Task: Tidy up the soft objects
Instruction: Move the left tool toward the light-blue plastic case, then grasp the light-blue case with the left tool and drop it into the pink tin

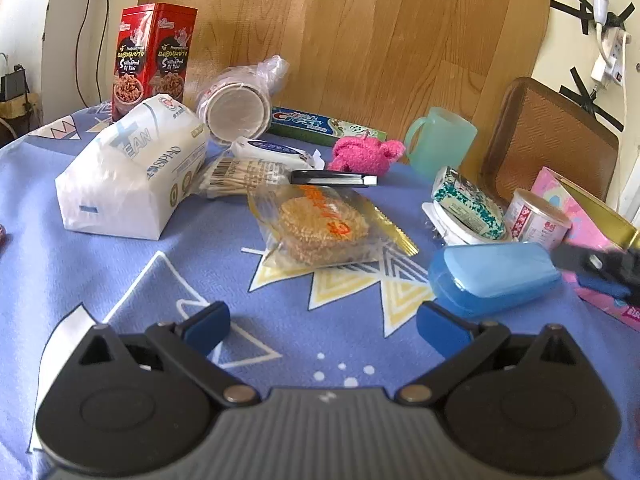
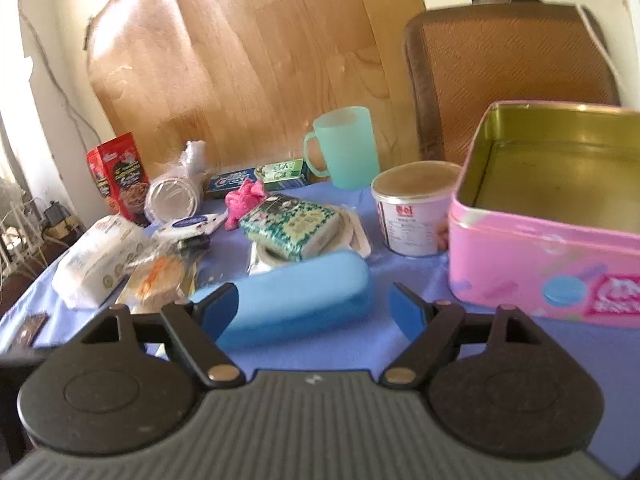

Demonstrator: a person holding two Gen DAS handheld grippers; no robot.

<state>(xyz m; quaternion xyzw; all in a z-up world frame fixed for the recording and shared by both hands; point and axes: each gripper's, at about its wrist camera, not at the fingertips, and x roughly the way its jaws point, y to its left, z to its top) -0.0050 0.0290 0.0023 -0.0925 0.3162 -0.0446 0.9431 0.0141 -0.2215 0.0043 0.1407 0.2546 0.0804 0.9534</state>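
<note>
A white tissue pack (image 1: 132,176) (image 2: 98,258) lies at the left of the blue patterned tablecloth (image 1: 120,272). A fuzzy pink soft toy (image 1: 366,154) (image 2: 244,200) rests near the back by the mint cup (image 1: 440,142) (image 2: 346,146). A green-patterned soft pack (image 1: 470,202) (image 2: 294,226) sits on white packets. An open pink tin (image 2: 552,248) (image 1: 592,236) stands at the right, nothing in it. My left gripper (image 1: 322,322) hovers open over bare cloth. My right gripper (image 2: 314,308) is open, just before the blue case (image 2: 296,300) (image 1: 494,276); its tip (image 1: 600,266) shows at the left wrist view's right edge.
A noodle packet (image 1: 324,226), cotton swabs (image 1: 240,174), a black flat object (image 1: 334,179), toothpaste box (image 1: 326,126), tipped stack of cups (image 1: 240,108), red snack box (image 1: 154,58) and small can (image 2: 416,208) crowd the table. A brown chair (image 2: 512,76) stands behind.
</note>
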